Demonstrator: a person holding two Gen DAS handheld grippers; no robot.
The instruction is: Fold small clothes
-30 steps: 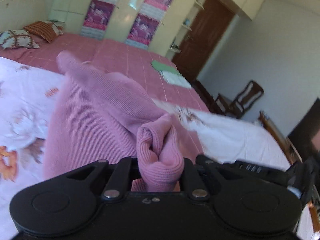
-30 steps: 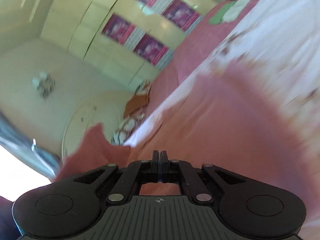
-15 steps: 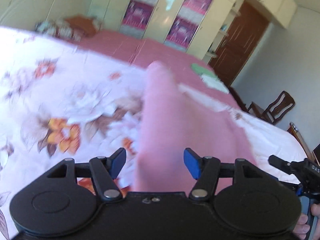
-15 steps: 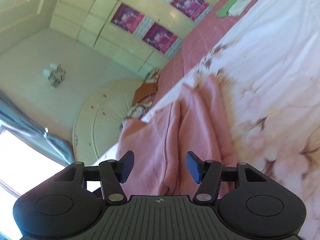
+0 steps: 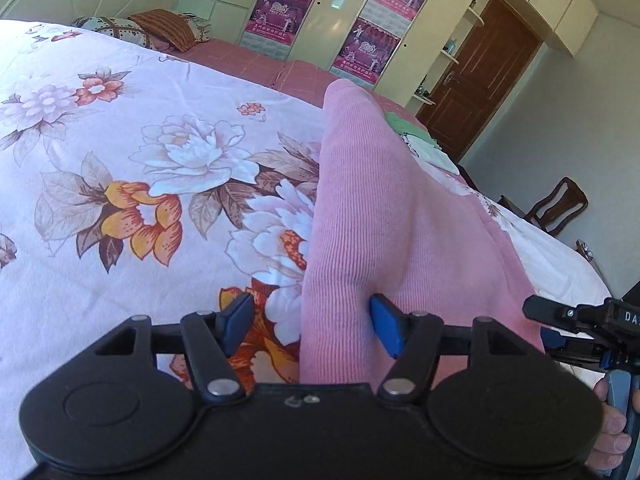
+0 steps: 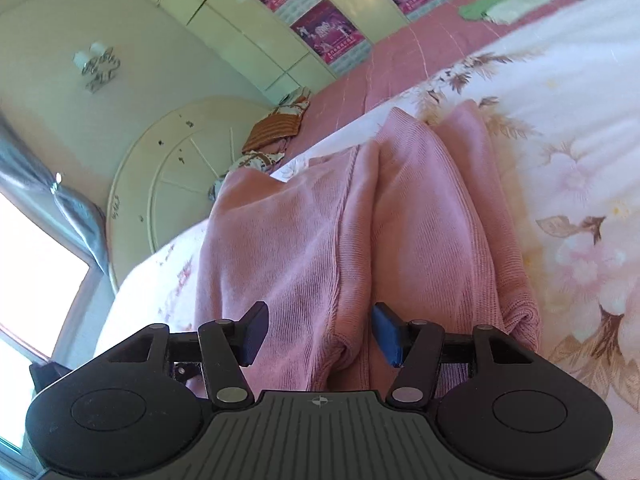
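A pink ribbed knit garment (image 5: 380,216) lies folded in a long strip on the floral bedsheet (image 5: 120,152). My left gripper (image 5: 312,326) is open, its blue pads on either side of the garment's near end, not squeezing it. In the right wrist view the same garment (image 6: 360,220) lies in lengthwise folds on the sheet (image 6: 580,160). My right gripper (image 6: 318,330) is open just above the garment's near edge and holds nothing. The right gripper also shows at the right edge of the left wrist view (image 5: 592,328).
A pink bedspread (image 5: 248,64) with pillows (image 5: 168,32) lies beyond the sheet. Folded green and white clothes (image 6: 500,4) sit at the far end. Wardrobes with posters (image 5: 368,20), a brown door (image 5: 488,76) and a wooden chair (image 5: 560,208) stand behind.
Both grippers were shut on the pink garment one second ago. They have opened and let it go, and it now lies folded on the sheet.
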